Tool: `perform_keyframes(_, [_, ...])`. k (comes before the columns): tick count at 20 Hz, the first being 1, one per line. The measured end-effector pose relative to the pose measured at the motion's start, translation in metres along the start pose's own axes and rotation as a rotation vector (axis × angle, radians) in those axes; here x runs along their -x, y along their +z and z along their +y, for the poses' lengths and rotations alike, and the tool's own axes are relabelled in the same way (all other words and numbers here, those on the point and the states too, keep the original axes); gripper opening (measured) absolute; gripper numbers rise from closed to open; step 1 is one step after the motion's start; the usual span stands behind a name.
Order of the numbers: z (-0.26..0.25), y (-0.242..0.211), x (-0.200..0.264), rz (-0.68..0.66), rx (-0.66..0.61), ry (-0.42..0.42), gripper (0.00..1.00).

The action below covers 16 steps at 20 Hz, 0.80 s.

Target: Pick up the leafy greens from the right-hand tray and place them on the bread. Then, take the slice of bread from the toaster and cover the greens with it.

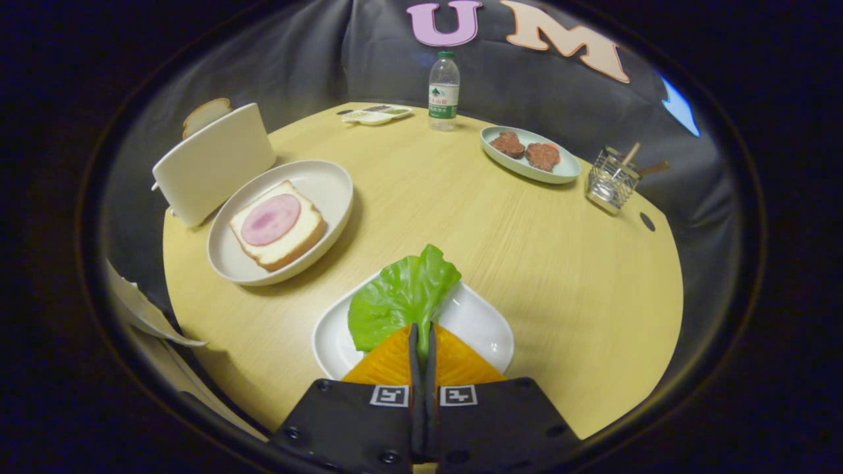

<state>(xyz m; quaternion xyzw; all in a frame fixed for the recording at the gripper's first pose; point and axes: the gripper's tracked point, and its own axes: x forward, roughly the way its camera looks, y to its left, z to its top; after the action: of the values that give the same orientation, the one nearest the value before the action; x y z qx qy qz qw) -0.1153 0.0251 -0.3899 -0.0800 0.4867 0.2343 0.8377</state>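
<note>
The claw [421,339] is pinched nearly closed on the near edge of the leafy greens [398,299], both orange fingers [388,362] pressing a thin fold of the leaf between them. The greens lie over the white tray [481,326] just ahead of the fingers, their far tip reaching past the tray's rim.

The step in hand looks like lifting the leaf. Since the hold is only on an edge, it calls for a slow, straight rise so the limp leaf does not slip or drag the tray, then a carry to the left toward the bread [278,227].

That bread, topped with a pink slice of ham [271,219], sits in a white oval plate [326,187]. Beside it the white toaster [214,161] holds the second bread slice [205,115], which pokes out of the top. Across the surface [527,250], a pale dish [556,171] carries two brown patties [525,150], and a wire basket [612,181] holds sticks.
</note>
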Motion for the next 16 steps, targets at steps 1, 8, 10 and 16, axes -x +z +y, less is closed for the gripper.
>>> perform_keyframes(1, [0.002, 0.004, 0.004, -0.005, -0.004, 0.000, 0.04])
perform_keyframes(8, [0.019, 0.029, 0.029, -0.046, -0.010, -0.016, 0.04])
perform_keyframes(10, [0.027, 0.040, 0.035, -0.066, 0.001, -0.016, 0.04])
perform_keyframes(16, [0.057, 0.074, 0.047, -0.112, 0.018, 0.001, 0.04])
